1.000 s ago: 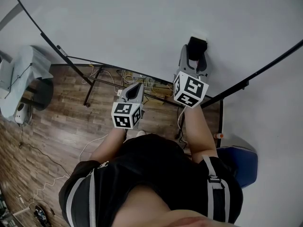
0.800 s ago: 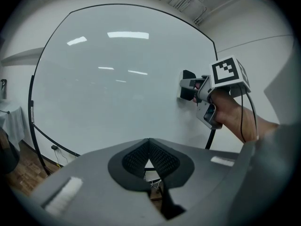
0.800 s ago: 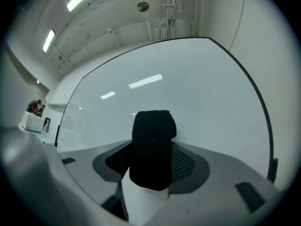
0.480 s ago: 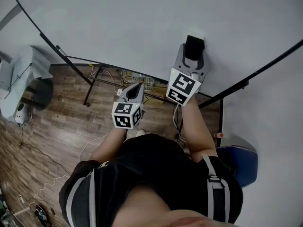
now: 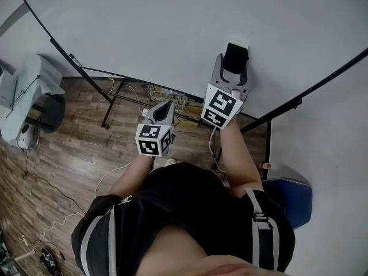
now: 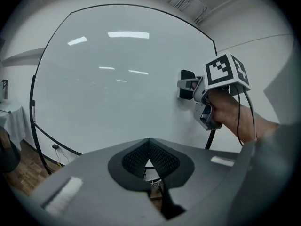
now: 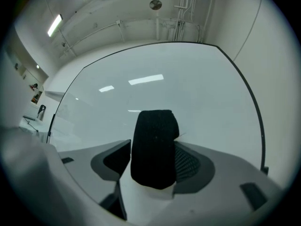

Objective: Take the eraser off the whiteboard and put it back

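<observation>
On our right gripper (image 5: 235, 64) the 2 jaws had just been opening around the upright eraser (image 5: 236, 55), straight ahead against the whiteboard (image 5: 144, 27); our left gripper (image 5: 165, 104) hung back, closed.

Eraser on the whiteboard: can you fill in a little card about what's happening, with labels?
eraser: black, against the whiteboard
right gripper: jaws have just been opening, eraser between them
left gripper: shut, empty, held lower, touching nothing
floor: wood planks
</observation>
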